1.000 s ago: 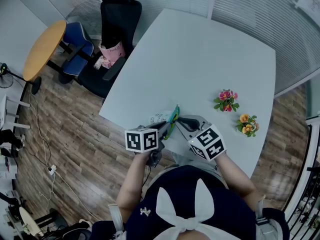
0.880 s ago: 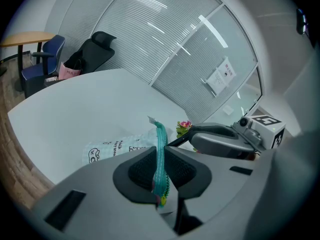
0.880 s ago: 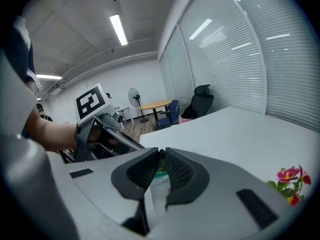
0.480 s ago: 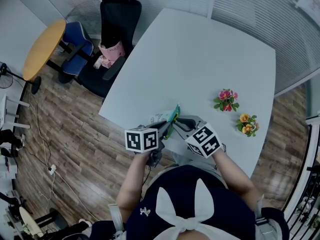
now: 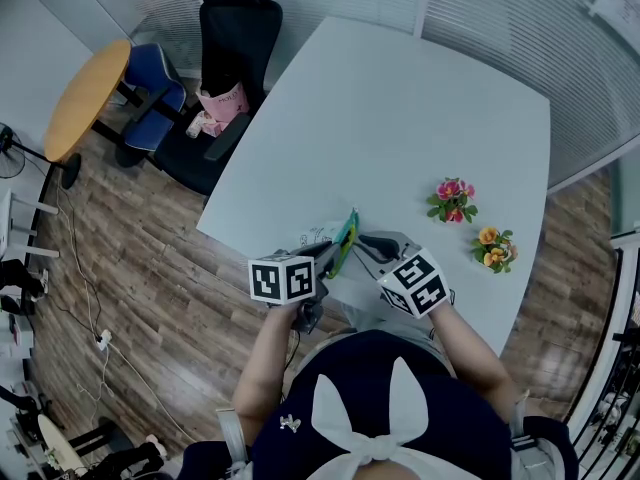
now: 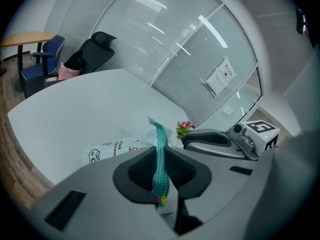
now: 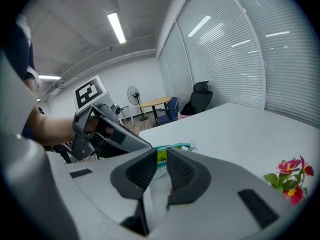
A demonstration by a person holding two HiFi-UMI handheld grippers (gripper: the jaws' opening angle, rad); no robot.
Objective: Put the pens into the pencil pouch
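A pale printed pencil pouch [image 5: 316,235] [image 6: 117,147] lies at the near edge of the white table [image 5: 400,118]. Its teal zipper edge [image 6: 160,144] stands up between the pads of my left gripper [image 5: 334,255] [image 6: 160,176], which is shut on it. My right gripper [image 5: 362,241] [image 7: 159,171] comes in from the right, tips at the zipper's yellow-green end [image 7: 162,155]. Its jaws have just been opening and show a narrow gap, with that zipper end between the tips, not pressed. No pen is in view.
Two small flower pots, pink [image 5: 452,200] and orange [image 5: 495,248], stand on the table's right side. A black office chair [image 5: 225,58], a blue chair [image 5: 155,73] and a round wooden table [image 5: 88,93] are on the floor beyond the table's left edge.
The right gripper shifted slightly left and then back to the right beside the pouch. The left gripper and the raised zipper edge have stayed put.
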